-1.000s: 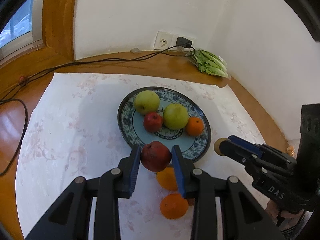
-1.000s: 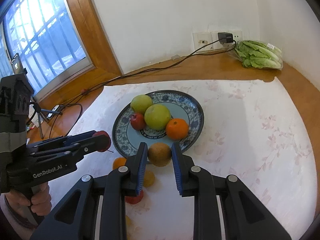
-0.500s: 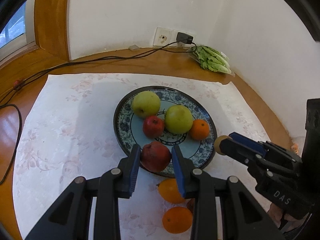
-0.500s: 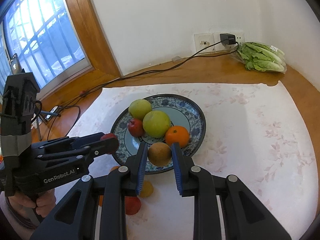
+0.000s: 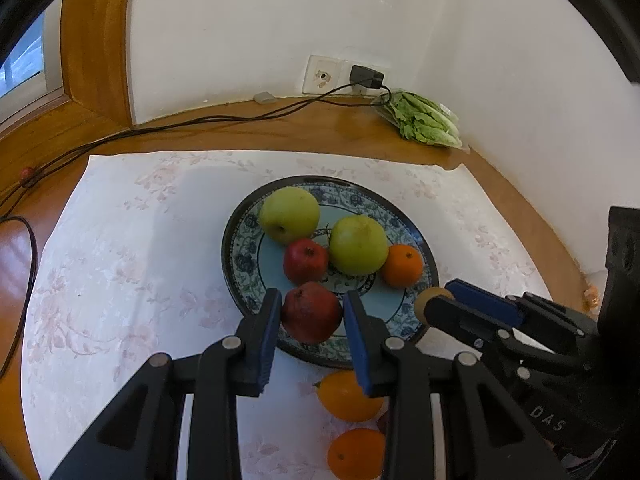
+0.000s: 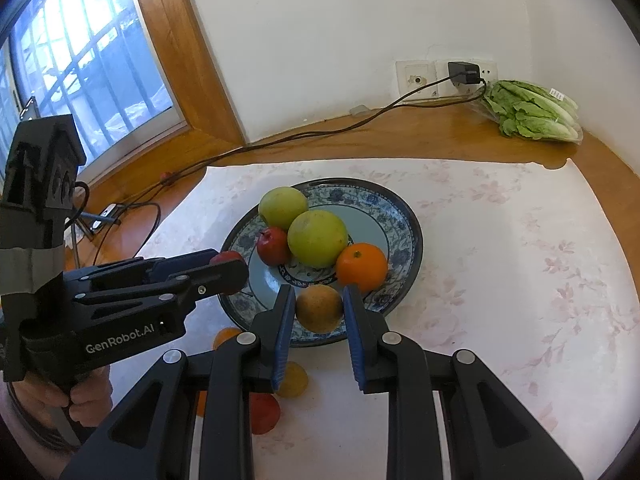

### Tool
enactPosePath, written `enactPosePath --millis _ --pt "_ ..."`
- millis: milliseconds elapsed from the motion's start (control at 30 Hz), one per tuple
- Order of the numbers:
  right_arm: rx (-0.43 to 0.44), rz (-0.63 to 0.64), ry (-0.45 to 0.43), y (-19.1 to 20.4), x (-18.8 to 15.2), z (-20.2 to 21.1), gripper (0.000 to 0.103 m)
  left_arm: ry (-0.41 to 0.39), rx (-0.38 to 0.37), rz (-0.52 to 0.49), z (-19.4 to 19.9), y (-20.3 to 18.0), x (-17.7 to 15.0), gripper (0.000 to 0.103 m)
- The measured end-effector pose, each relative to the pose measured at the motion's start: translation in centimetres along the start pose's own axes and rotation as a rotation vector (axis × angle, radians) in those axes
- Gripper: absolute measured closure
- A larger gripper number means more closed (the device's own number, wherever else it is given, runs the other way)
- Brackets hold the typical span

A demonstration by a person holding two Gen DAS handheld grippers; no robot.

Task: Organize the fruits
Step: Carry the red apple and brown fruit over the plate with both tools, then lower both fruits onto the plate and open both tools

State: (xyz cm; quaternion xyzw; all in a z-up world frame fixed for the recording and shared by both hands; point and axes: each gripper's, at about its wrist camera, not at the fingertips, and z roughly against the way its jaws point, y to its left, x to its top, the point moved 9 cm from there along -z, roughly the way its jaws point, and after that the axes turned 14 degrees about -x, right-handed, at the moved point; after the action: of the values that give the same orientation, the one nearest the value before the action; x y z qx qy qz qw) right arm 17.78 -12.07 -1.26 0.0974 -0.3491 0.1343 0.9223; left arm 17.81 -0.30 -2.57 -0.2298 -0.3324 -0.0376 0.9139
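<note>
Window glass with bars (image 6: 80, 76) fills the left side, framed in wood. Below it a dark cable (image 6: 280, 142) runs along the wooden ledge (image 6: 400, 140) to a charger (image 6: 463, 73) plugged into white wall sockets (image 6: 420, 79); a bagged lettuce (image 6: 528, 110) lies in the right corner.

On the ledge a pale floral cloth (image 6: 520, 280) carries a blue-patterned plate (image 6: 400, 216) with two green fruits, a small red fruit (image 6: 274, 246) and an orange (image 6: 362, 267).

The left gripper (image 5: 311, 318), marked "GenRobot.AI", pinches a dark red fruit (image 5: 311, 312) over the plate's near rim. The right gripper (image 6: 319, 310), lettered "DAS", clamps a brownish round fruit (image 6: 319, 308) above the same rim, beside the orange.

Loose fruit lies on the cloth below the grippers: orange and yellow pieces (image 5: 348, 396) and a red one (image 6: 264, 414), partly hidden by the fingers.
</note>
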Motion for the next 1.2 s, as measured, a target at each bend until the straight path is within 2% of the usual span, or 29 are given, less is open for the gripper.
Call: enactPosePath --millis 1133,1200 --pt "-0.011 -0.022 0.018 -0.6 -0.5 -1.9 0.077 0.019 0.031 0.004 -2.1 1.0 0.3 0.07" --pt "-0.006 -0.029 0.024 -0.7 -0.5 -2.0 0.072 0.013 0.032 0.009 -1.9 1.1 0.4 0.065"
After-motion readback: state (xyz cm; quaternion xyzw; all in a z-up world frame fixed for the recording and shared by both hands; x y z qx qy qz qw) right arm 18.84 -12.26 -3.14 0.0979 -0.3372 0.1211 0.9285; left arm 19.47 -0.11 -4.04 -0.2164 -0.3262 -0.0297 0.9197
